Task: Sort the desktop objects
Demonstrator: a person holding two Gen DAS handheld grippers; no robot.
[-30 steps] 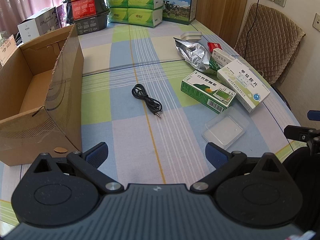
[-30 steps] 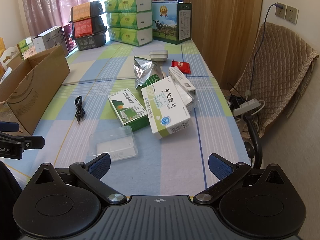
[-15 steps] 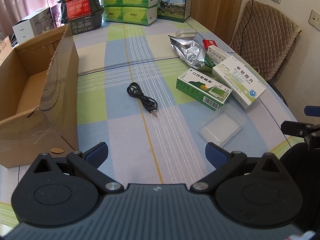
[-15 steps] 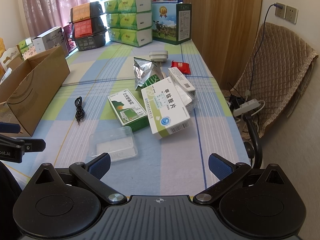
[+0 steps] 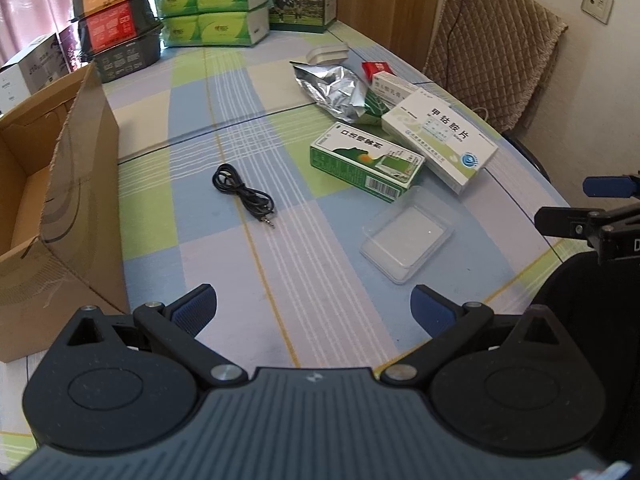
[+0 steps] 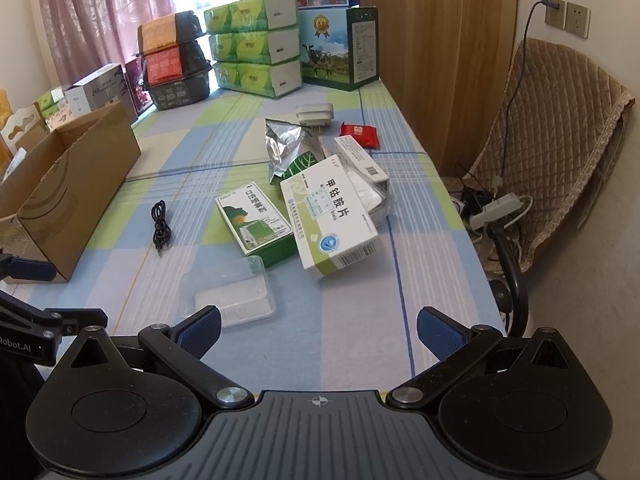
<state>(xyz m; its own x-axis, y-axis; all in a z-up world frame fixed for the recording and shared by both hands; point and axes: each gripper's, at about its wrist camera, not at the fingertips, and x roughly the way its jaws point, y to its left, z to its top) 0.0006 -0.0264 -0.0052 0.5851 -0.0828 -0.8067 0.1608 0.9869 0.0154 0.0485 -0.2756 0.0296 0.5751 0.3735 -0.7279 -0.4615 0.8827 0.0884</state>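
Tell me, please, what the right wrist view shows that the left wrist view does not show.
Only the right wrist view shows the power strip on the floor and the curtain. Only the left wrist view shows the inside of the cardboard box. Both show the black cable, the green medicine box, the clear plastic case and both open grippers.

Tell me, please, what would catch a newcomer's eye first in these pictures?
Probably the cluster of green-and-white medicine cartons and a crumpled silver foil bag mid-table, right of centre. An open brown cardboard box stands at the left edge, with a coiled black audio cable between them.
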